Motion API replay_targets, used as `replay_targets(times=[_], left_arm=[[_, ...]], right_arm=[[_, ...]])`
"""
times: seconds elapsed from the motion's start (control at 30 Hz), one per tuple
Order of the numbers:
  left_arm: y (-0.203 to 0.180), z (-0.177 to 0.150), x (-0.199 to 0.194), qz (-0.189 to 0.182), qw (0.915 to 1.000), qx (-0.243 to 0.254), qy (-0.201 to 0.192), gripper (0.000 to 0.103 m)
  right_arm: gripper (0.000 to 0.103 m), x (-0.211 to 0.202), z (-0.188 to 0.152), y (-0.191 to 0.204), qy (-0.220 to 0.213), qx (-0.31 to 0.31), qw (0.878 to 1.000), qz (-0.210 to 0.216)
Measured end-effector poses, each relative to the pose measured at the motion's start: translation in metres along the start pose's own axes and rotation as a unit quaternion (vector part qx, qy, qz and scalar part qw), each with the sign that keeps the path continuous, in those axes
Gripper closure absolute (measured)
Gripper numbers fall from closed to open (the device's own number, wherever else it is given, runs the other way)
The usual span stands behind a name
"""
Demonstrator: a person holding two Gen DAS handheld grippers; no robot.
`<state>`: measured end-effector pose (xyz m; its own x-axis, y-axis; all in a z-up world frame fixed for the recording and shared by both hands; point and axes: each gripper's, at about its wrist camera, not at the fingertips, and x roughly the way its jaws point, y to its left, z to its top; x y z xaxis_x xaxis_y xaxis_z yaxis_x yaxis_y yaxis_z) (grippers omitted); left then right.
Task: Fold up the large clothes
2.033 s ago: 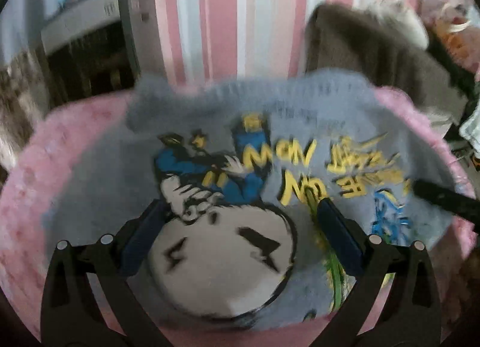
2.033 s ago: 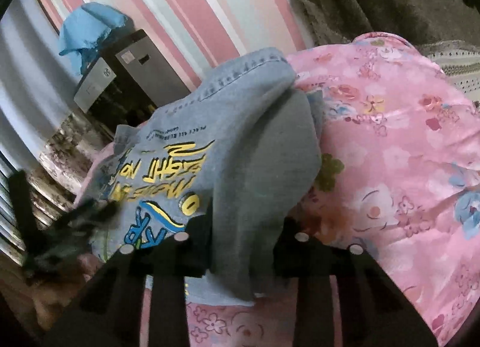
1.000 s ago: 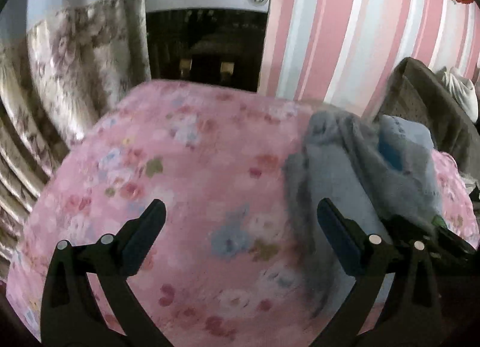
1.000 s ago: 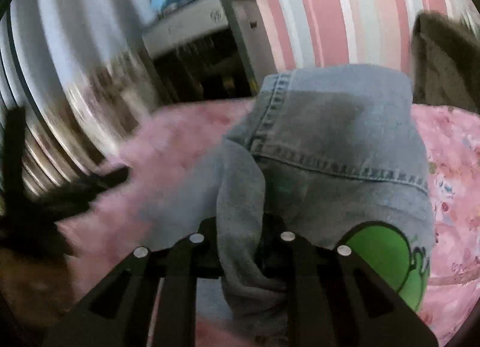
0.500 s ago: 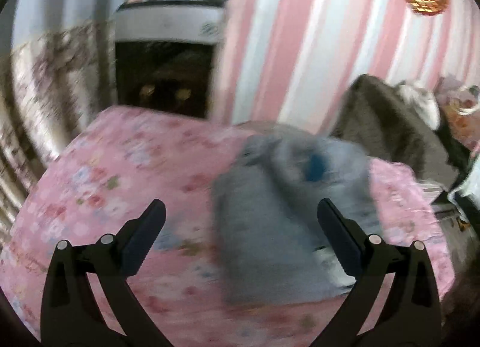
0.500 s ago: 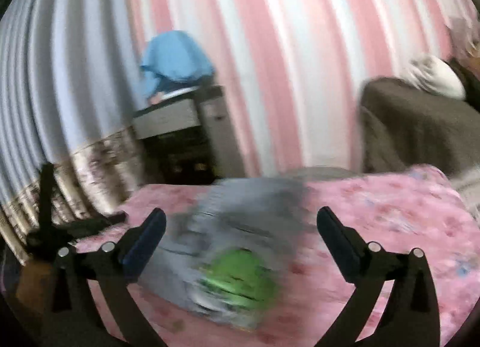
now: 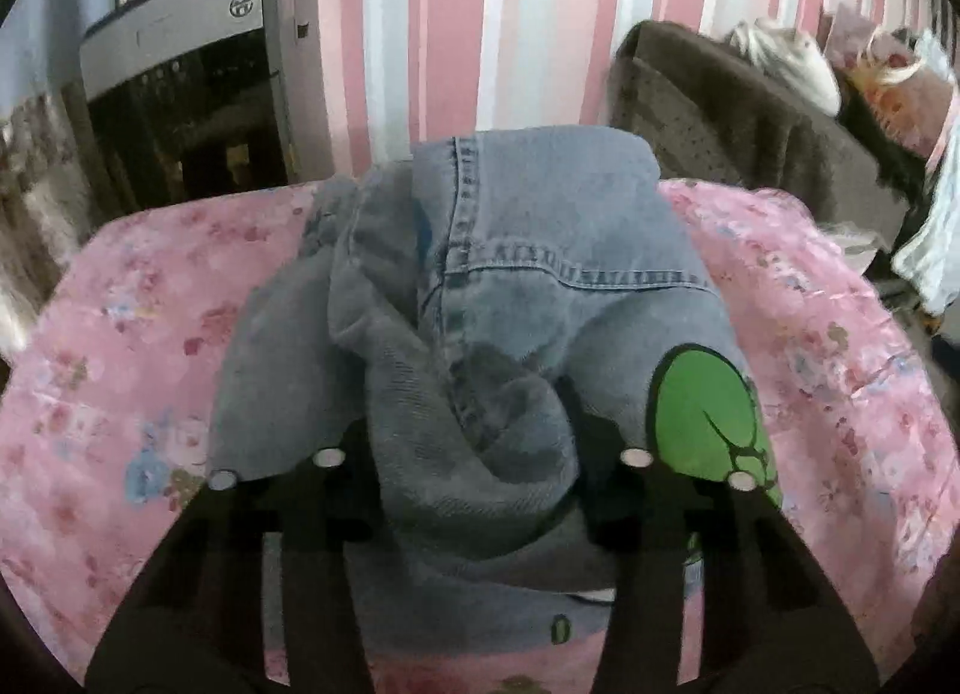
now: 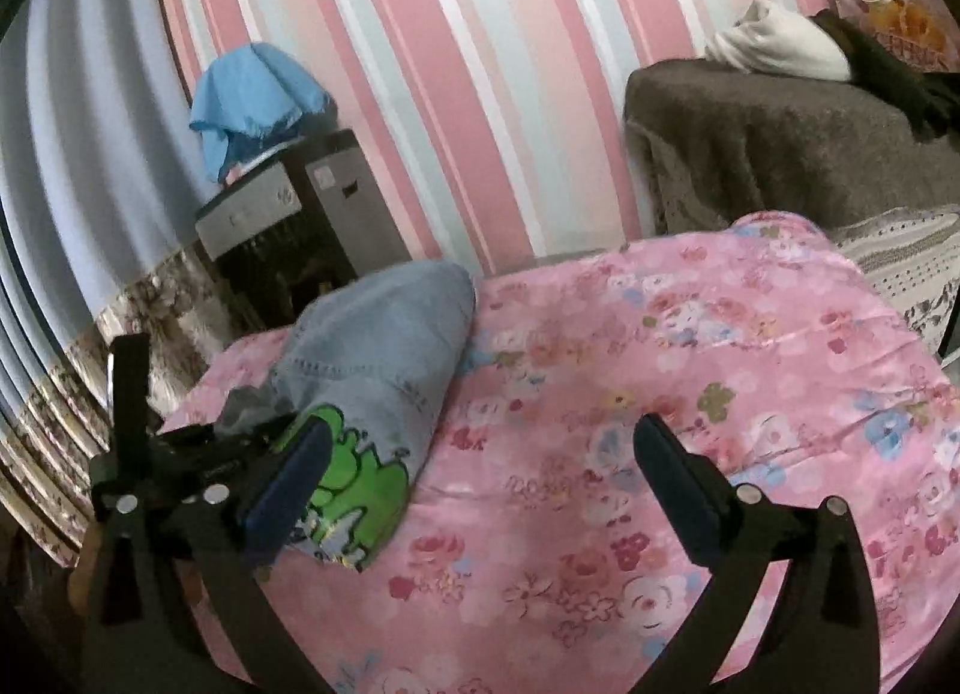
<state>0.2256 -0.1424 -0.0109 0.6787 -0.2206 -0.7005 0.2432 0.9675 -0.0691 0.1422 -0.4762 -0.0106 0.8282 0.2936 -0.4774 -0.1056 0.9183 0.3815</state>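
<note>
Left wrist view is filled by the denim garment [image 7: 540, 286], bunched on the pink floral cover [image 7: 138, 334]; a thick fold of it is clamped between the fingers of the left gripper [image 7: 480, 454]. Bare cover is seen on both sides of the bundle. Right wrist view shows what is hidden there: the garment [image 8: 384, 358] lies near the cover's left edge, wide bare cover [image 8: 720, 370] lies to its right, and the right gripper [image 8: 480, 466] is spread wide, holding nothing.
</note>
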Motion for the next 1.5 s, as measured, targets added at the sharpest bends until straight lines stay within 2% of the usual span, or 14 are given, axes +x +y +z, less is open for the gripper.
replay_targets(times=[0.17,0.27,0.37,0.53,0.6,0.7,0.83,0.93,1.0,1.1,1.17,1.27,1.43,1.5], left_arm=[[0.007,0.002,-0.035,0.009,0.9986,0.015,-0.049,0.083],[0.021,0.007,-0.069,0.013,0.9965,0.009,-0.082,0.084],[0.041,0.002,-0.091,0.024,0.9946,-0.007,-0.101,0.085],[0.077,-0.025,-0.068,0.030,0.9971,-0.041,-0.057,0.085],[0.090,-0.038,-0.048,0.030,0.9974,-0.056,-0.034,0.084],[0.093,-0.048,-0.031,0.073,0.9960,-0.024,-0.046,0.080],[0.097,-0.040,-0.032,0.064,0.9962,-0.039,-0.044,0.079],[0.102,-0.033,-0.044,0.067,0.9954,-0.050,-0.045,0.058],[0.104,-0.025,-0.061,0.078,0.9940,-0.049,-0.059,0.033],[0.101,-0.003,-0.097,0.100,0.9897,-0.023,-0.100,0.016],[0.096,0.020,-0.113,0.100,0.9878,0.001,-0.120,0.011],[0.087,0.051,-0.108,0.110,0.9850,0.035,-0.128,0.010],[0.078,0.069,-0.049,0.131,0.9852,0.065,-0.090,0.010],[0.084,0.064,-0.023,0.120,0.9885,0.060,-0.071,0.011]], right_arm=[[0.002,0.023,0.001,0.045,0.019,-0.040,0.998,0.034],[0.002,0.035,0.007,0.082,0.022,-0.077,0.996,0.048],[0.002,0.056,0.007,0.115,0.031,-0.123,0.992,0.022],[0.002,0.106,-0.020,0.138,0.098,-0.166,0.981,-0.007],[0.003,0.115,-0.037,0.137,0.097,-0.174,0.980,-0.014],[0.003,0.117,-0.043,0.141,0.091,-0.177,0.979,-0.032],[0.003,0.113,-0.038,0.146,0.085,-0.177,0.980,-0.041],[0.002,0.096,-0.022,0.142,0.067,-0.159,0.985,-0.020],[0.002,0.082,-0.009,0.140,0.041,-0.152,0.987,-0.008],[0.002,0.071,0.018,0.134,0.008,-0.156,0.988,-0.012],[0.002,0.074,0.038,0.126,-0.009,-0.158,0.987,-0.036],[0.002,0.090,0.061,0.119,-0.021,-0.150,0.987,-0.045],[0.002,0.128,0.073,0.118,-0.028,-0.137,0.988,-0.064],[0.002,0.142,0.073,0.118,-0.025,-0.134,0.989,-0.064]])
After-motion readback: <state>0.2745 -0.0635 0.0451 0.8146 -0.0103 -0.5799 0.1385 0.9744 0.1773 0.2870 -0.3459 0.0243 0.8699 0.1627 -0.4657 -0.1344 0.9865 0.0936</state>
